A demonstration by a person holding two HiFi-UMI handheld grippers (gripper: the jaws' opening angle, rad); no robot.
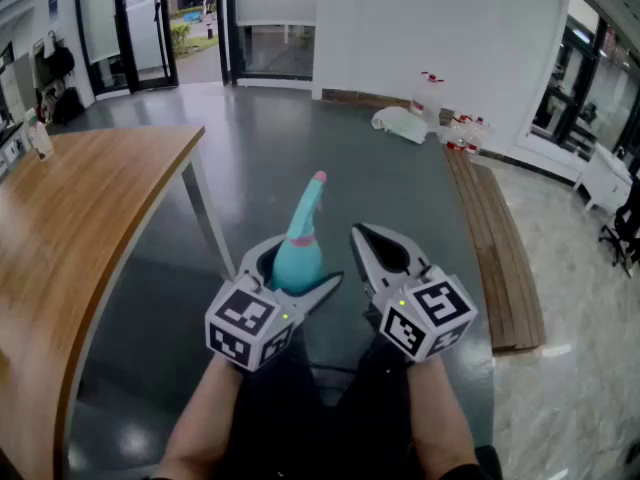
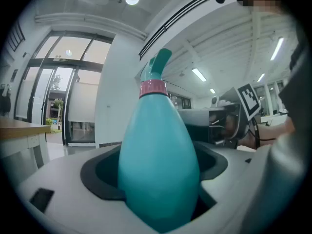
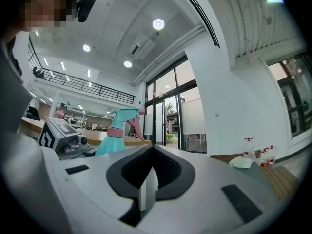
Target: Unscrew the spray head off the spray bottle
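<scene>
A teal spray bottle (image 1: 298, 258) stands upright in my left gripper (image 1: 293, 270), whose jaws are shut on its rounded body. In the left gripper view the bottle (image 2: 158, 169) fills the gap between the jaws. A pink collar (image 2: 152, 88) and the teal spray head (image 2: 159, 62) rise above it. My right gripper (image 1: 358, 233) hovers just right of the bottle, shut with nothing in it. In the right gripper view its pads (image 3: 147, 177) meet, and the spray head (image 3: 124, 116) with its pink trigger shows off to the left.
A curved wooden table (image 1: 70, 228) runs along the left. On the right a long wooden bench (image 1: 500, 248) lies on the grey floor. Spare spray bottles (image 1: 430, 93) and a pale cloth (image 1: 400, 123) sit by the far white wall.
</scene>
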